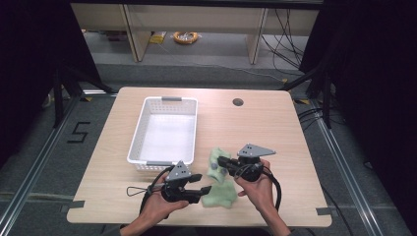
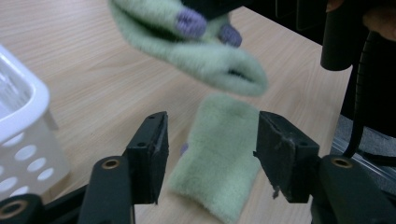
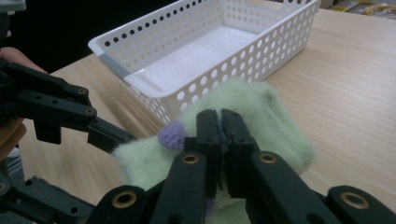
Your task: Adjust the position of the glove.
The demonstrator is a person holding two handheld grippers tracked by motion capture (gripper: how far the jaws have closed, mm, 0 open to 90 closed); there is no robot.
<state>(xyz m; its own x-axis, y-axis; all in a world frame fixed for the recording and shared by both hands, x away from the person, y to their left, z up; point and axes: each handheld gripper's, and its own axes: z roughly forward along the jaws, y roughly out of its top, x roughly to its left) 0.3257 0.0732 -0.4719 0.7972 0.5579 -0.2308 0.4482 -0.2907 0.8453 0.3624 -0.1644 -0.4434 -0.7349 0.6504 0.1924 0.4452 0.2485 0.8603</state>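
Observation:
Two fuzzy light-green socks with purple pompoms sit near the table's front middle. One sock (image 1: 220, 195) (image 2: 219, 158) lies flat on the wood, and my left gripper (image 1: 202, 183) (image 2: 212, 140) is open with a jaw on either side of its end, not touching it. The other sock (image 1: 215, 156) (image 2: 205, 51) (image 3: 266, 112) is lifted off the table, with my right gripper (image 1: 221, 162) (image 3: 219, 119) shut on its fabric. A purple pompom (image 3: 171, 135) shows beside the shut jaws.
A white perforated basket (image 1: 139, 129) (image 3: 154, 81) (image 2: 23, 102) stands empty just left of the socks, its long side running away from me. A round cable hole (image 1: 238, 102) is at the table's far right. The left gripper's cable loops at the front edge (image 1: 135, 191).

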